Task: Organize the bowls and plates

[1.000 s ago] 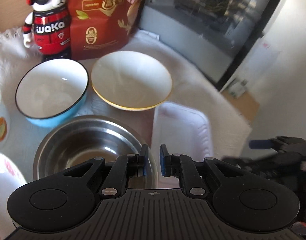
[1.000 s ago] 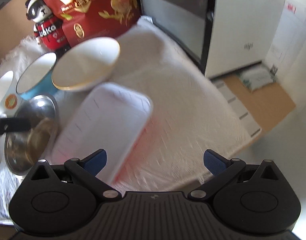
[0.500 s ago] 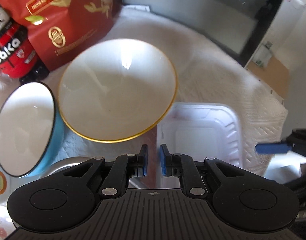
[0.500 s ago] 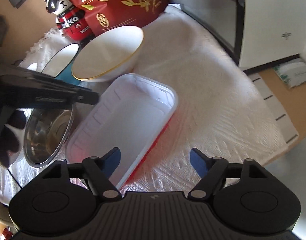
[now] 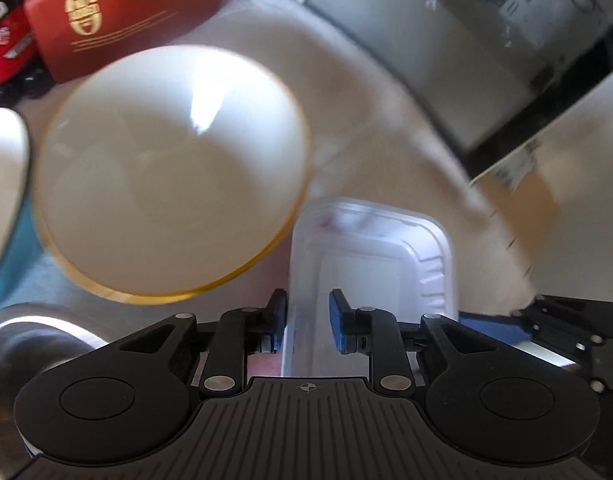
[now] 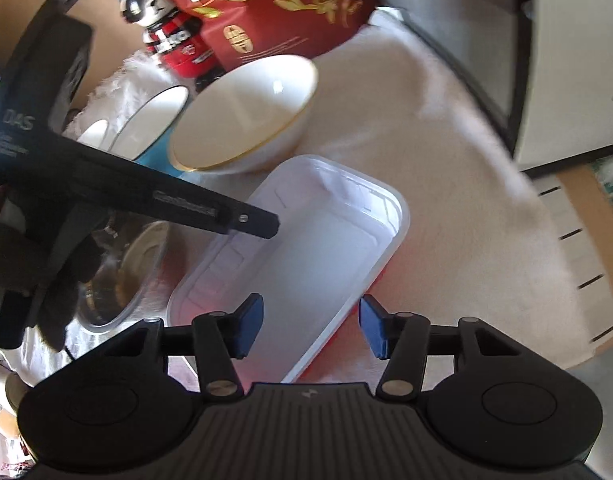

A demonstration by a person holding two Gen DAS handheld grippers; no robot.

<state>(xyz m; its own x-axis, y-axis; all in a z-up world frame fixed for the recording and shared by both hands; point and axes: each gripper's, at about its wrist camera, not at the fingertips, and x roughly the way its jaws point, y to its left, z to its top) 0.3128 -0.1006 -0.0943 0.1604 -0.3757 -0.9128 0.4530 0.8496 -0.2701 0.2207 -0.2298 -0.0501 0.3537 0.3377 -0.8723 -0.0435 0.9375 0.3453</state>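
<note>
A white rectangular foam tray lies on the white cloth; it also shows in the left wrist view. My left gripper is open a little, its jaws on either side of the tray's left rim. My right gripper is open, its jaws on either side of the tray's near right rim. A white bowl with a gold rim sits just left of the tray and shows in the right wrist view too. A blue bowl and a steel bowl stand further left.
A red food bag and a panda figure stand at the back. A dark cabinet runs along the right of the cloth. The cloth's right edge drops to the floor.
My left gripper has moved forward and right onto the tray's rim and opened slightly. My right gripper has moved in on the tray and its jaws have narrowed.
</note>
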